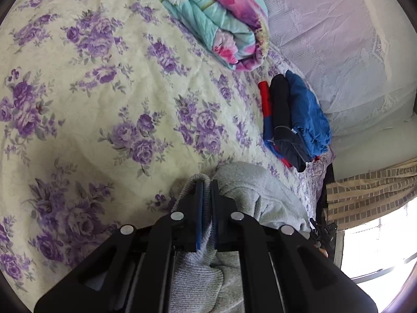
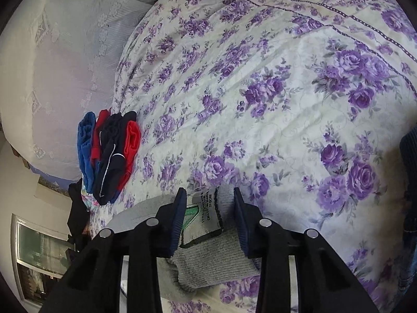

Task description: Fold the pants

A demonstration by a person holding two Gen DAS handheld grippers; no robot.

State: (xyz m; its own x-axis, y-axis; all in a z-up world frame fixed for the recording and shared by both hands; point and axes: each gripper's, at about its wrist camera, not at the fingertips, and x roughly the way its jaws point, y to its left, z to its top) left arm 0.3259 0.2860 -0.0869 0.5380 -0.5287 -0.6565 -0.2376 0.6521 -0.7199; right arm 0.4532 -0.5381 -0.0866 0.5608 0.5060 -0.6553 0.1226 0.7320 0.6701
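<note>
Grey knit pants (image 1: pixel 250 190) lie bunched on the floral bedsheet (image 1: pixel 104 91) at the near edge. My left gripper (image 1: pixel 207 182) is shut on a ribbed edge of the grey pants, with fabric pinched between the blue pads. In the right wrist view, the grey pants (image 2: pixel 216 258) with a white label (image 2: pixel 202 216) lie between my right gripper's (image 2: pixel 208 195) fingers, which stand wide apart and open around the waistband.
A stack of folded blue, black and red clothes (image 1: pixel 294 120) sits by the bed edge; it also shows in the right wrist view (image 2: pixel 109 154). A rolled turquoise and pink quilt (image 1: pixel 216 18) lies at the back. A white lace pillow (image 1: pixel 338 52) is at right.
</note>
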